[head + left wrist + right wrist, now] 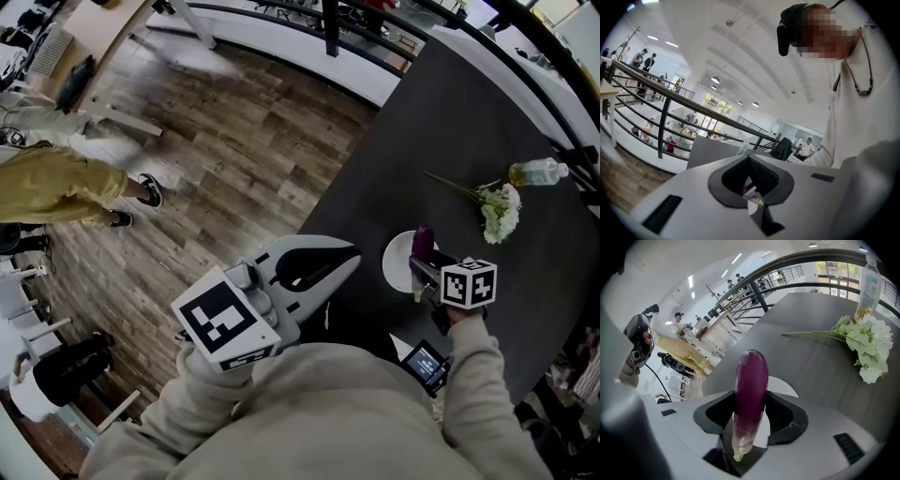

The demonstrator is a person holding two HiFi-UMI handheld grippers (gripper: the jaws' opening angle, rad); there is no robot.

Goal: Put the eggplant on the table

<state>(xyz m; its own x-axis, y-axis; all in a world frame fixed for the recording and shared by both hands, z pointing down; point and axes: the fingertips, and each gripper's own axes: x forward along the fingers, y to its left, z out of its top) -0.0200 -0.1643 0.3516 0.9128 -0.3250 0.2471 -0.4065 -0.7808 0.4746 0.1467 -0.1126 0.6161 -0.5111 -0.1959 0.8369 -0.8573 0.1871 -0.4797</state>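
A glossy, deep-purple eggplant (pixel 751 394), slim and paling to green at its stem end, is clamped across its lower half between the jaws of the right gripper (pixel 750 403), its rounded tip pointing away from the hand; the gripper holds it in the air over the near part of the table, in line with a white plate (pixel 396 262). The dark grey table (pixel 441 131) runs along the right of the head view, beside a worn wood-plank floor (pixel 234 150), in a bright, white-ceilinged hall edged by a black railing (pixel 661 101). A person in yellow trousers (pixel 56 183) stands on the floor, well away from the table. Farther along the tabletop a spray of white flowers (pixel 499 208) with a long green stem lies flat, and just beyond it stands a clear plastic bottle (pixel 869 282) with something yellowish in its lower part. The left gripper (pixel 342 258) hangs level off the table's edge, its jaws closed tip to tip with nothing between them.
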